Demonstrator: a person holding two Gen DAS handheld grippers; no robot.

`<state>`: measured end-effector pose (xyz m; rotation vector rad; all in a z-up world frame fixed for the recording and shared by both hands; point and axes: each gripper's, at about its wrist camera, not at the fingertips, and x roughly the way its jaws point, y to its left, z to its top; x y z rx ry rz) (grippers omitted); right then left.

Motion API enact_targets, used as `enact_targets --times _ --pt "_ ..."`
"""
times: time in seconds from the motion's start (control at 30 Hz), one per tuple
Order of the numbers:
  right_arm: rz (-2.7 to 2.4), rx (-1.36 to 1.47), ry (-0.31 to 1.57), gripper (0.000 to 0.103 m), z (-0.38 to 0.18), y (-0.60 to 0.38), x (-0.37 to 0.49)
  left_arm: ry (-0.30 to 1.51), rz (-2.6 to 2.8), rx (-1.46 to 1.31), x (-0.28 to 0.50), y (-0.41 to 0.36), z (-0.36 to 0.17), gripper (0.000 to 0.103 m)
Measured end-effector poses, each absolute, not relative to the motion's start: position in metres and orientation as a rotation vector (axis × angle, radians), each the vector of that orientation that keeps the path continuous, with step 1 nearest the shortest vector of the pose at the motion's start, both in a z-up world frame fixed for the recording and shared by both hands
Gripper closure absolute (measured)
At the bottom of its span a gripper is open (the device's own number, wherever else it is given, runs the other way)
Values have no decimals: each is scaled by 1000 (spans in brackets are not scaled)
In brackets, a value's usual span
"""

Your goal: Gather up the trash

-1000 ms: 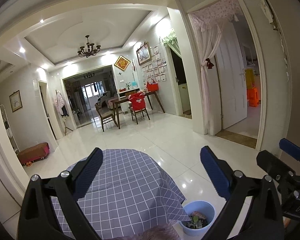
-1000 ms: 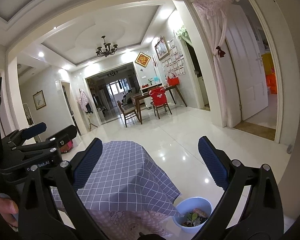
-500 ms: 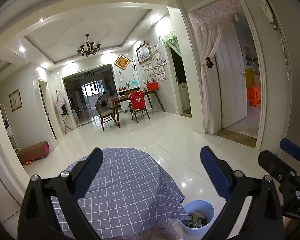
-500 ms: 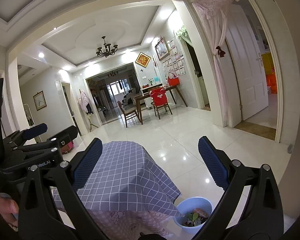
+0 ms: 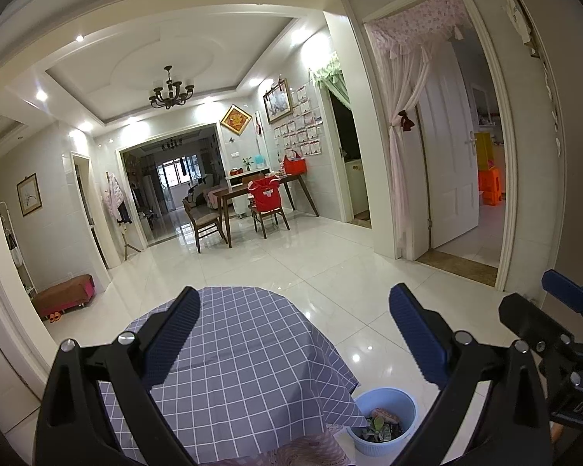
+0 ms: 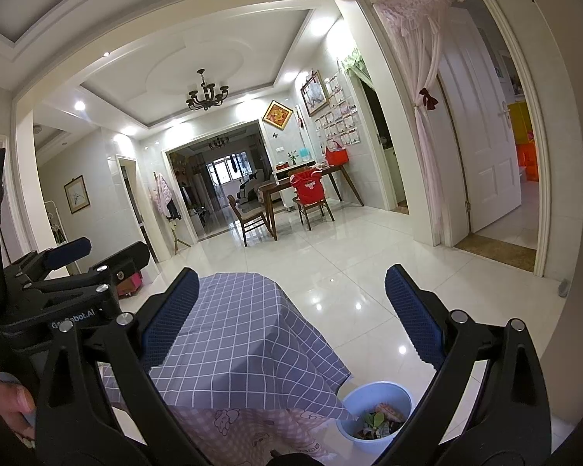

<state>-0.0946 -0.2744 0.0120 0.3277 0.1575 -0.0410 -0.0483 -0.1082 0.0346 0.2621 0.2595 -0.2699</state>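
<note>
Left tongs (image 5: pixel 291 339): blue ribbed fingers (image 5: pixel 173 339) spread wide apart, nothing between them, held above the near edge of the worktop (image 5: pixel 233 369), which is draped in a grey-blue checked cloth over a pink patterned one. Right tongs (image 6: pixel 287 316): fingers likewise wide apart and empty, raised over the same worktop; in the left wrist view they show at the far right edge, in the right wrist view the left tongs show at the left with a hand (image 6: pixel 7 400) wrapped on the handle. Trash bin (image 5: pixel 383 419): pale blue round tub standing on the white tiled floor (image 5: pixel 330 256), just beside the right near corner of the worktop, its near left rim tucked under the hanging cloth; it holds green leaf scraps (image 5: pixel 377 427) and a brownish piece. Far room: dining table with wooden chairs, a red garment (image 5: pixel 263 194) hung over one chair back, chandelier (image 5: pixel 171 91) overhead, white door (image 5: pixel 451 155) with a pink curtain at right. Change against the earlier frames: almost none; both tongs keep the same spread, the bin sits a touch higher in the left wrist view.
</note>
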Motion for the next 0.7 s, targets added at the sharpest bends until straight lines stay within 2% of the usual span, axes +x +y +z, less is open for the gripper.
enact_targets --times 0.7 --pt "-41 333 162 8 8 -273 -95 262 -273 263 -48 -109 31 7"
